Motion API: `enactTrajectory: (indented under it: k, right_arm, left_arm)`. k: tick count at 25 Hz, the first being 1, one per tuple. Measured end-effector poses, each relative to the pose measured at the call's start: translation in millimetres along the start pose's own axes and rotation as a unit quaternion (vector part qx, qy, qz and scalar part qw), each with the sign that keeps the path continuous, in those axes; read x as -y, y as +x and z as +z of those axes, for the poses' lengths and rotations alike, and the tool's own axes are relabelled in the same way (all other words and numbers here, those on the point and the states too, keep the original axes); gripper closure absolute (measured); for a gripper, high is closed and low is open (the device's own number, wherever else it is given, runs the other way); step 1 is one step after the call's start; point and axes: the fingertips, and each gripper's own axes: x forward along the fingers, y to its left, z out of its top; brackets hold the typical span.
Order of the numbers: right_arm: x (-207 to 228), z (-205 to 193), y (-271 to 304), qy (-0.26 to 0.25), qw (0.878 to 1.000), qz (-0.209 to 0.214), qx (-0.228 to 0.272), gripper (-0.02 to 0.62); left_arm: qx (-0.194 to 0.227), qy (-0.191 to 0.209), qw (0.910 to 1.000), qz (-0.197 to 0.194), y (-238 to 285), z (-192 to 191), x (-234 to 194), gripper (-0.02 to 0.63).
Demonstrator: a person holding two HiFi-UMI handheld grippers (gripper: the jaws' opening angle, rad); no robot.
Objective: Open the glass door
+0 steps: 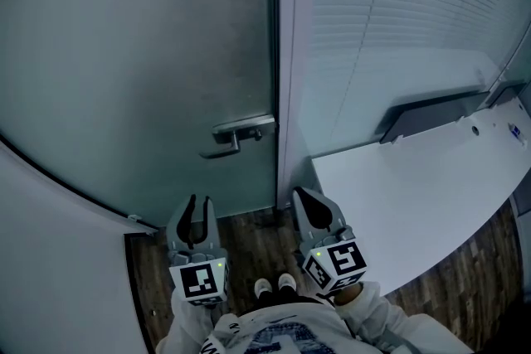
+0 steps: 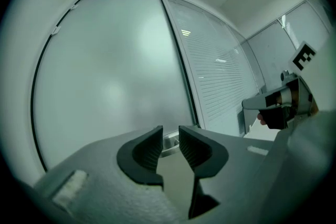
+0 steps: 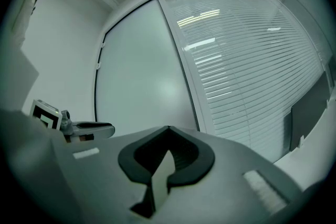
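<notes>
The frosted glass door (image 1: 124, 54) is closed ahead of me, with a metal lever handle (image 1: 236, 134) near its right edge. My left gripper (image 1: 199, 203) is held level below the handle and apart from it. In the left gripper view the left gripper (image 2: 170, 131) is open with a narrow gap, and the handle (image 2: 170, 141) shows through that gap, farther off. My right gripper (image 1: 304, 196) is beside the door frame (image 1: 286, 95). In the right gripper view the right gripper (image 3: 168, 129) has its jaws meeting at the tips, with nothing in them.
A glass partition with white slatted blinds (image 1: 398, 12) stands right of the door. A white desk (image 1: 415, 186) juts out at the right, close to my right gripper. A white wall (image 1: 50, 261) closes off the left. Dark wooden floor (image 1: 249, 240) lies underfoot.
</notes>
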Motion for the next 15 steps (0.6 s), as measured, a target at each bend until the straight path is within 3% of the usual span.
enactTrajectory:
  k: [2,5,10,15]
  right_arm:
    - [-2,2,2,0.001,1.000,-0.004,-0.001,0.592]
    - [-3,-1,4,0.001,1.000,-0.008,-0.006,0.592]
    - [7,-4,1,-0.001,1.000,-0.025,-0.008,0.592]
    - [22,-3,-6,-0.002,0.999,-0.045,-0.010,0.592]
  left_arm:
    - [-0.002,0.036,0.9993,-0.002,4,2,-2,0.480]
    - [-0.005,0.133,0.9911,-0.003,13,5,2,0.431]
    - [-0.003,0.266,0.9639,-0.009,36,-16,16,0.382]
    - [-0.053,0.347,0.9364,-0.004,65,-50,7,0.367]
